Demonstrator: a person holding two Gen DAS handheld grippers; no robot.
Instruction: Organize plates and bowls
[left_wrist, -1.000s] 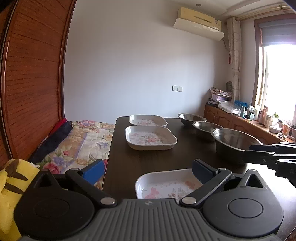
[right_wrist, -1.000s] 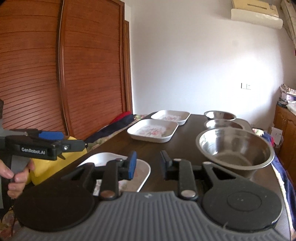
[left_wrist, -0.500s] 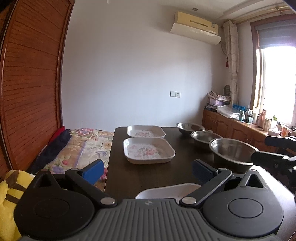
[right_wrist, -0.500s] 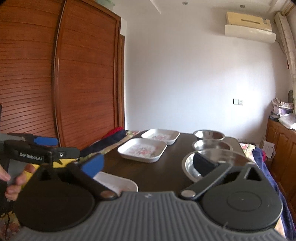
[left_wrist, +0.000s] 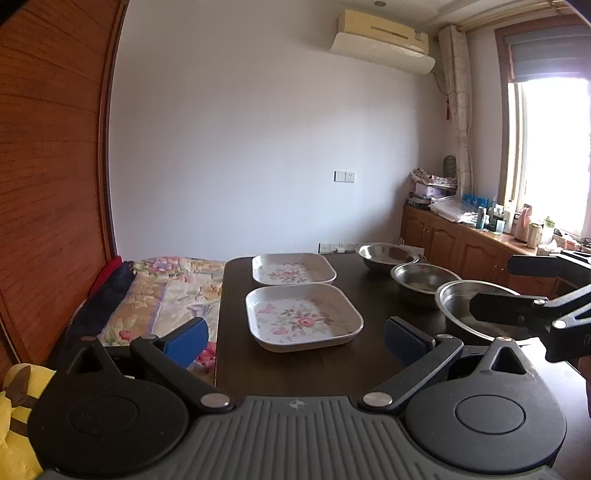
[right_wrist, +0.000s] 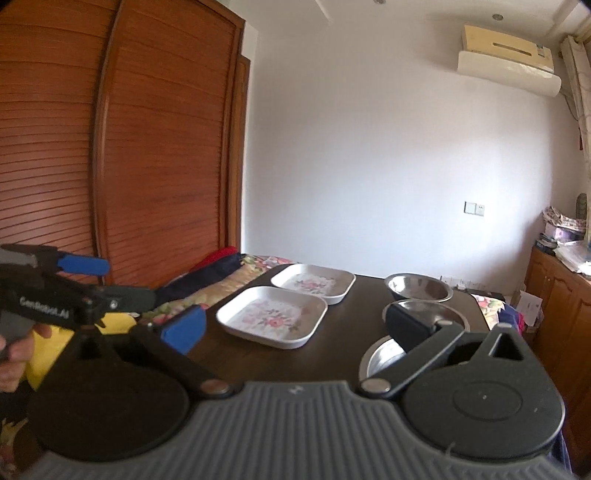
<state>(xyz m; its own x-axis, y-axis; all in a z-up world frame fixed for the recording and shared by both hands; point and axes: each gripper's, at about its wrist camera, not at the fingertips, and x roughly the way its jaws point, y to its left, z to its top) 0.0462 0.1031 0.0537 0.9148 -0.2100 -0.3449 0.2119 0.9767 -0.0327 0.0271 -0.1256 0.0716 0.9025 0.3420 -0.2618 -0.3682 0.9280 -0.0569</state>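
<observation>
1. Right wrist view: "GenRobot.AI" on left gripper (right_wrist: 88, 291), gripped by hand (right_wrist: 14, 350).
2. Both held abt level over table (left_wrist: 295, 369), spread wide, empty; right gripper (right_wrist: 295, 325).
3. Floral plates (left_wrist: 303, 314) ahead, steel bowls (left_wrist: 424, 275) ahead-right.

The left tool (left_wrist: 295, 339) is built of black linkage arms tipped with blue pads (left_wrist: 186, 341), joined by silver pivot screws above round black discs and a ribbed grey base. The right tool (right_wrist: 295, 326) is made alike. White "GenRobot.AI" lettering is printed on the left tool's black side.
</observation>
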